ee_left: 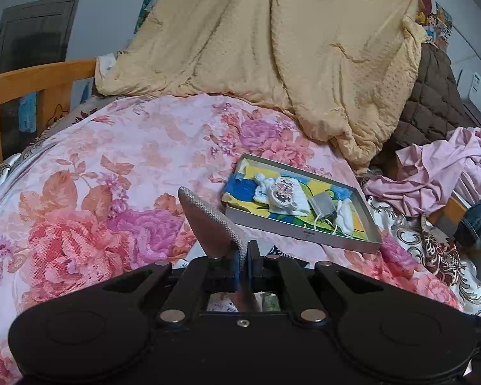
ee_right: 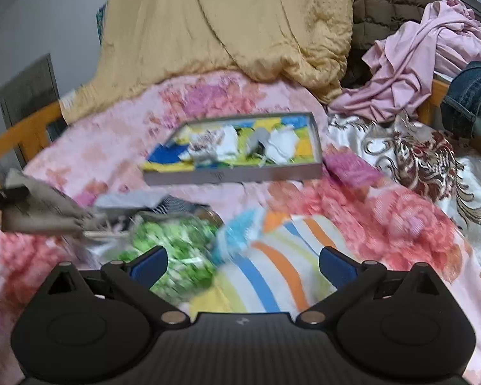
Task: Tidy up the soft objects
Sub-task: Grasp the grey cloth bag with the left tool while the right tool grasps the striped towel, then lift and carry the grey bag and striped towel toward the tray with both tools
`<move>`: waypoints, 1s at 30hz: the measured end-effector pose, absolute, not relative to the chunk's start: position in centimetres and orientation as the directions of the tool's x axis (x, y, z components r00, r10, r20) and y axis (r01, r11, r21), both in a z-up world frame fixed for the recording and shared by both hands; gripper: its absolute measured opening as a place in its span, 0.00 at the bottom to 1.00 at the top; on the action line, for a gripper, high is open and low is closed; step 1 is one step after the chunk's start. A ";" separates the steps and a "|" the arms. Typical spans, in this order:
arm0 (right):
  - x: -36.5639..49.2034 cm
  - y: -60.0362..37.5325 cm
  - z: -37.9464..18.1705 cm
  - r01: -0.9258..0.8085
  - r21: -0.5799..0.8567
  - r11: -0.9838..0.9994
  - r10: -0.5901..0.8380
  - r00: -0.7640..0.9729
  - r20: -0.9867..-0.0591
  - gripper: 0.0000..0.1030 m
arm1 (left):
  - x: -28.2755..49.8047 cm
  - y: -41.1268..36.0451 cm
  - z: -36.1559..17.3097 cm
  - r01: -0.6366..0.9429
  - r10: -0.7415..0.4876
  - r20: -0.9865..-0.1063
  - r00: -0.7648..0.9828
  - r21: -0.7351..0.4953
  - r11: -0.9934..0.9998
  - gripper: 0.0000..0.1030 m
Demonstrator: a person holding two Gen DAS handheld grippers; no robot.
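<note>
Carrying a grey sock (ee_left: 208,221), the left gripper (ee_left: 243,256) is clamped shut on it at lower centre; the box (ee_left: 304,231) waits on the bed, centre right. The right gripper (ee_right: 242,264), wide open and empty, hovers over a striped sock (ee_right: 272,272). Next, probably drop the sock into the box.

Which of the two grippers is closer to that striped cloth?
Right. The right gripper hangs open just above the striped cloth, which lies between its fingers. The left gripper, shut on a grey sock, is off to the side, higher up.
</note>
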State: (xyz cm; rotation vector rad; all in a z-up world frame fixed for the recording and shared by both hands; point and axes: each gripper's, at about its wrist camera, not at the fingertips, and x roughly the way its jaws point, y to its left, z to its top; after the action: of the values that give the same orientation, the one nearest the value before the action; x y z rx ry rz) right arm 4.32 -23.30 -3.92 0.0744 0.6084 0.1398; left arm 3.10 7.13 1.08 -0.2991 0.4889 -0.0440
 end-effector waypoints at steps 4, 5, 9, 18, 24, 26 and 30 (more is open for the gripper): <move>4.9 -23.5 -4.8 -0.110 0.067 0.992 0.128 0.802 -0.584 1.00 | 3.0 7.0 1.1 -0.019 -0.124 -0.452 0.883 -0.299 0.954 0.04; 5.2 -23.5 -5.0 -0.116 0.056 0.992 0.127 0.801 -0.585 1.00 | 3.0 7.1 1.1 -0.019 -0.125 -0.452 0.883 -0.301 0.953 0.04; 6.7 -23.1 -6.0 -0.151 -0.024 0.988 0.104 0.776 -0.622 1.00 | 3.2 7.1 0.7 -0.027 -0.121 -0.462 0.879 -0.301 0.953 0.04; 7.7 -23.9 -7.7 -0.174 -0.004 0.985 0.124 0.717 -0.686 0.44 | 4.0 7.3 -0.1 -0.032 -0.125 -0.477 0.870 -0.307 0.951 0.04; 6.4 -23.9 -6.1 -0.165 0.012 0.986 0.134 0.753 -0.644 0.37 | 4.1 7.2 -0.2 -0.033 -0.123 -0.479 0.869 -0.304 0.952 0.04; 5.9 -24.0 -5.4 -0.163 0.022 0.986 0.141 0.767 -0.626 0.36 | 4.1 7.2 -0.2 -0.034 -0.122 -0.479 0.869 -0.304 0.952 0.04; 5.1 -23.8 -3.8 -0.172 0.044 0.984 0.164 0.789 -0.591 0.35 | 4.2 7.1 -0.4 -0.038 -0.118 -0.483 0.868 -0.302 0.953 0.04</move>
State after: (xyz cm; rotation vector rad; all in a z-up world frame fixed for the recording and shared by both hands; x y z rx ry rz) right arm 5.09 -23.77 -3.78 -0.0124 0.6357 0.1812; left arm 4.20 7.13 -0.35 -0.3095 0.5210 -0.0427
